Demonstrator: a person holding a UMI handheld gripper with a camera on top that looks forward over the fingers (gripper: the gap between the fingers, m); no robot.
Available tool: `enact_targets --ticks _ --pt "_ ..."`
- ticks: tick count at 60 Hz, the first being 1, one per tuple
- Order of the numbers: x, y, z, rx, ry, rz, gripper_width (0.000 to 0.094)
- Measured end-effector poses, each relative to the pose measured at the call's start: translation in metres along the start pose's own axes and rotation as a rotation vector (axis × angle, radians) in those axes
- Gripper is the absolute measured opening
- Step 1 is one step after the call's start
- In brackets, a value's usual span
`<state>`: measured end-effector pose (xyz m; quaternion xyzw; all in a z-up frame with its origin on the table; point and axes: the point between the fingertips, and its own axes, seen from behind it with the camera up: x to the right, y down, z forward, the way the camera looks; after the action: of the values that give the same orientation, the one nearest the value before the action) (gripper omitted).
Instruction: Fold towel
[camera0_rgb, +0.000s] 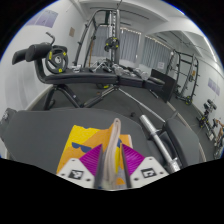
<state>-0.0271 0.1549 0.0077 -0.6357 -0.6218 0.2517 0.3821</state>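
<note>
A towel with a yellow and orange pattern hangs just ahead of my fingers, above a dark grey gym floor. A pale grey fold of the towel stands upright between my two magenta pads and rises past the fingertips. My gripper is shut on this fold, with the left pad and the right pad pressed against its sides. The rest of the towel is hidden behind and below the fingers.
This is a gym room. A black weight machine with a padded seat stands at the far left. A metal rack stands at the back centre. Racked equipment lines the right wall. A grey bar lies just right of the fingers.
</note>
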Motion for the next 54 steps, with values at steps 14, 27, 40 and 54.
enact_targets --ticks 14,27,40,54 --pt "0.014 -0.033 -0.123 0.080 0.066 0.007 0.0853" --pt "-0.031 -0.020 -0.306 0.125 -0.002 0.050 0.0856" --pt "-0.071 0.026 -0.398 0.125 -0.031 0.058 0.0853" --pt "-0.091 0.037 -0.427 0.129 -0.058 0.072 0.0851"
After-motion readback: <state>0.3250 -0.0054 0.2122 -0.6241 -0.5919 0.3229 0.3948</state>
